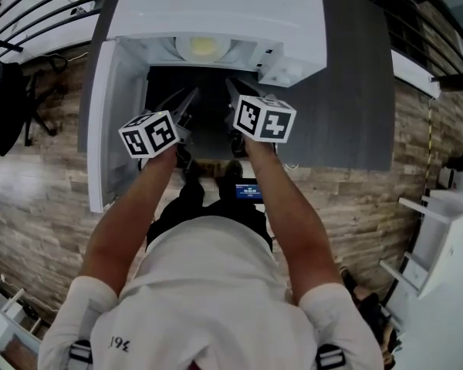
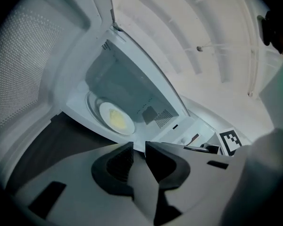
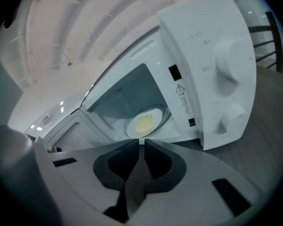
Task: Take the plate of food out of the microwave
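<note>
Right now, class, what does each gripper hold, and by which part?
Nothing. The left gripper is open and empty, the right gripper shut on nothing; the plate sits inside the microwave.

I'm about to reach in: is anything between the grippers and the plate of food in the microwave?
Nothing visible. The door stands open at the left, and the plate of food lies in plain sight inside the microwave, straight ahead of the left gripper and right gripper.
</note>
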The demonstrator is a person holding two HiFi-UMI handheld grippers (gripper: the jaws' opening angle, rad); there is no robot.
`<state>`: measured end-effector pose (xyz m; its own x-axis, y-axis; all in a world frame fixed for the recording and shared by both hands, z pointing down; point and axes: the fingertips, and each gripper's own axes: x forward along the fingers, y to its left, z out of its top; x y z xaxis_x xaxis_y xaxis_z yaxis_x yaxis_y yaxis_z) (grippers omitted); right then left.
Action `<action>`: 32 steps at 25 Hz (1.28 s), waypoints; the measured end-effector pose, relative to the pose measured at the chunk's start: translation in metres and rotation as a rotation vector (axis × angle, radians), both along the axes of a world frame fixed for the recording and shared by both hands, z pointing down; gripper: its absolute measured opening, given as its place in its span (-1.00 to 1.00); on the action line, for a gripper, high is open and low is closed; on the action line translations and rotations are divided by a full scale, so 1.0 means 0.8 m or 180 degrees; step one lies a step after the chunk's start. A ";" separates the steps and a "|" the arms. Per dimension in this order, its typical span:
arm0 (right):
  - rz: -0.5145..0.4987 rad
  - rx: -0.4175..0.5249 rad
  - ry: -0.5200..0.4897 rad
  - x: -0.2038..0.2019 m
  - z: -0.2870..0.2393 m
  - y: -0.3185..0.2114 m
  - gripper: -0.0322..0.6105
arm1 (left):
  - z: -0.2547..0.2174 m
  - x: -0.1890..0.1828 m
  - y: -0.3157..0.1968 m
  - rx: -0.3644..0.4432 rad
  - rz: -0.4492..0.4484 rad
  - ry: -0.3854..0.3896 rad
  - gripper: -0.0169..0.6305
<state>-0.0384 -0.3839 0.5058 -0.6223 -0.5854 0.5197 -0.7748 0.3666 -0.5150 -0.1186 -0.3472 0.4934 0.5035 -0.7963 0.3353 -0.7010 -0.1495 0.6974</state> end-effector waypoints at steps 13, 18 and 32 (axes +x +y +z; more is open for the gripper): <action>0.0816 -0.0435 -0.0788 -0.025 0.032 -0.079 -0.57 | 0.037 -0.021 -0.052 -0.0343 -0.0225 0.0397 -0.75; 0.0960 -0.0716 -0.0988 -0.037 0.048 -0.093 -0.54 | 0.041 -0.026 -0.058 -0.0384 -0.0201 0.0431 -0.75; 0.1144 -0.1031 -0.1087 -0.034 0.068 -0.104 -0.79 | 0.052 -0.023 -0.053 -0.0439 -0.0161 0.0533 -0.75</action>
<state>-0.0654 -0.4668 0.5603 -0.5779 -0.6353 0.5122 -0.5920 -0.1056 -0.7990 -0.1370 -0.3900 0.5348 0.5219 -0.7743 0.3578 -0.5779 -0.0125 0.8160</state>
